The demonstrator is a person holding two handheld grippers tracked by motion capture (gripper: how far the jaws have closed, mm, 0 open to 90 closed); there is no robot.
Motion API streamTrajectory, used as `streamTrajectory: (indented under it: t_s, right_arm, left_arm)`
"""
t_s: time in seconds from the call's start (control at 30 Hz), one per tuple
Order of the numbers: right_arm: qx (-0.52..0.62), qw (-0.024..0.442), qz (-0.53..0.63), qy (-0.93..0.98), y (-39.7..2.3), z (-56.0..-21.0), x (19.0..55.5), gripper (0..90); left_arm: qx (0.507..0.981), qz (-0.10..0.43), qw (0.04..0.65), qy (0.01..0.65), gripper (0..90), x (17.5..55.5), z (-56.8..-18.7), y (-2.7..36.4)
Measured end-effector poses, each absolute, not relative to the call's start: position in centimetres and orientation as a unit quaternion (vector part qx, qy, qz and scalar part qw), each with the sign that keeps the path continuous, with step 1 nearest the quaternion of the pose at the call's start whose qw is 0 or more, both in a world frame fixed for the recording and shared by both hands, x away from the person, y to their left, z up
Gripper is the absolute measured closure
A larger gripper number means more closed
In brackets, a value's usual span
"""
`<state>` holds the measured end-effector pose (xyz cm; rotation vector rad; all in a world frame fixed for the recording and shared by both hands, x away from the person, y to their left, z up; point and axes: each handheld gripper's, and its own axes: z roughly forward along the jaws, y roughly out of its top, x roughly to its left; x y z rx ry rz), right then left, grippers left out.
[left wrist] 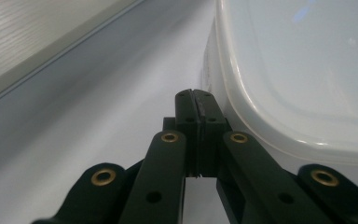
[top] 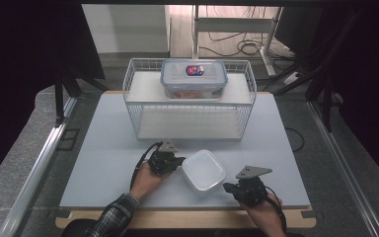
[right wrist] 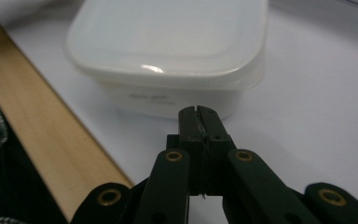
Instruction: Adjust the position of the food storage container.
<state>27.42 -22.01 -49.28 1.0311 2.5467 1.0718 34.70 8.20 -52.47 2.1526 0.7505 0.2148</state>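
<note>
- Two claws flank one white lidded container (top: pixel 204 171) near the front edge of the surface (top: pixel 103 148), a little right of its middle; the left claw (top: pixel 176 162) lies at the container's left side, the right claw (top: pixel 228 187) just off its front right corner.
- Left claw, left gripper view (left wrist: pixel 196 95): jaws pressed together with nothing between them, tips just beside the container's side wall (left wrist: pixel 212 70), under the overhang of the lid; whether they touch the wall cannot be told.
- Right claw, right gripper view (right wrist: pixel 198 114): jaws likewise closed and empty, tips pointing at the container's near wall (right wrist: pixel 168 100), close to it but with a strip of surface showing between.
- Container state: lid seated flat on the body, the whole resting on the surface, neither lifted nor tilted.
- Background: a wire basket (top: pixel 133 106) stands at the rear middle of the surface, carrying a clear clip-lid box (top: pixel 193 78) on its upper shelf; the lower shelf shows no load.
- Progress, as a judgement: the work appears to be at its opening stage. Both claws are brought up to the container, but no grasp is made.
- Remaining, as a judgement: open the jaws, take hold of the lid rim or body, and then lift or move the container, possibly toward the basket.
</note>
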Motion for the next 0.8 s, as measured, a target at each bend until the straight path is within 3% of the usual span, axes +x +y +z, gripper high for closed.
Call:
streamTrajectory:
  t_s: [0.8]
  right_arm:
    - [0.354, 0.099, 0.37, 0.853, -19.6, -49.8, 34.4, 89.1]
  left_arm:
    - [0.854, 0.073, 0.396, 0.33, 87.6, 32.3, -51.5, 11.0]
